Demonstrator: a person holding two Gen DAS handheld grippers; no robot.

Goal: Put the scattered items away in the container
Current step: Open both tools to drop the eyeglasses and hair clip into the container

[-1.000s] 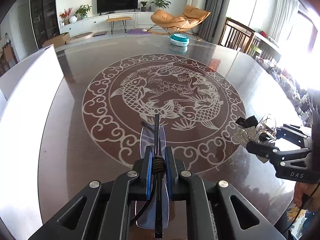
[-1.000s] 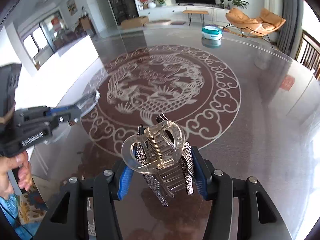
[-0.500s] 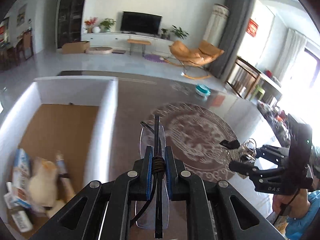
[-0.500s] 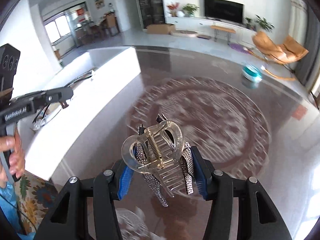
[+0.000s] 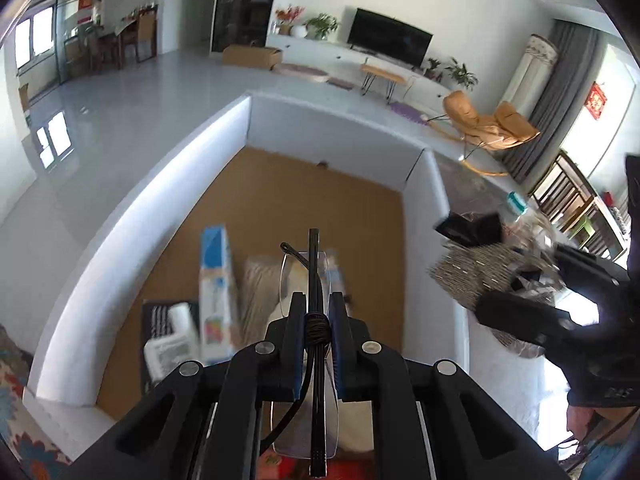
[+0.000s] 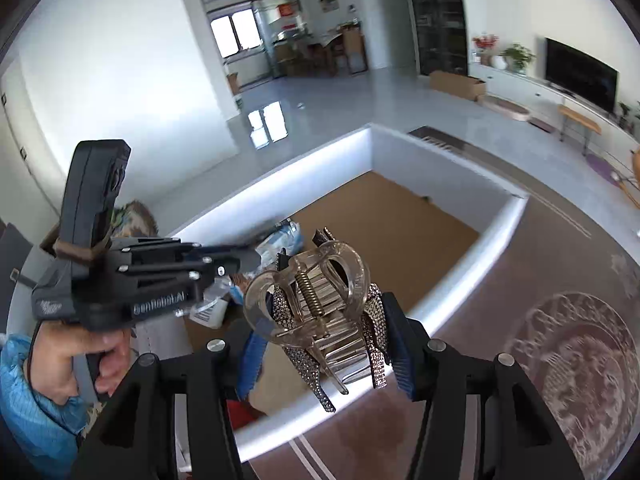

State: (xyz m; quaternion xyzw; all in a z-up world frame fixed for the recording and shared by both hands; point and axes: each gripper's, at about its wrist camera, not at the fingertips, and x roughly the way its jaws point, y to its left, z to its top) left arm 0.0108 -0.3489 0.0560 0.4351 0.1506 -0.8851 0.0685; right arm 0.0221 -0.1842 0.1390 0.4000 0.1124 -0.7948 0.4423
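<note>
Left gripper [image 5: 315,312] fingers pinch folded glasses [image 5: 306,276] above the box [image 5: 120,216], right gripper [image 6: 328,320] fingers clamp a hair claw [image 6: 308,300] by its sides, both poised for dropping in.

Both grippers are black plastic with silver screws and blue pads [image 6: 400,354]. The left gripper [image 6: 240,258] carries white lettering. The person's sleeve [image 6: 30,396] is blue.

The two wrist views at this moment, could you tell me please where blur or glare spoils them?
Left wrist view: the right gripper and its hair clips are motion-smeared, the items in the box are soft, and the glasses in the left gripper stay sharp. Right wrist view: the box rim glares white, and the clips are crisp.
</note>
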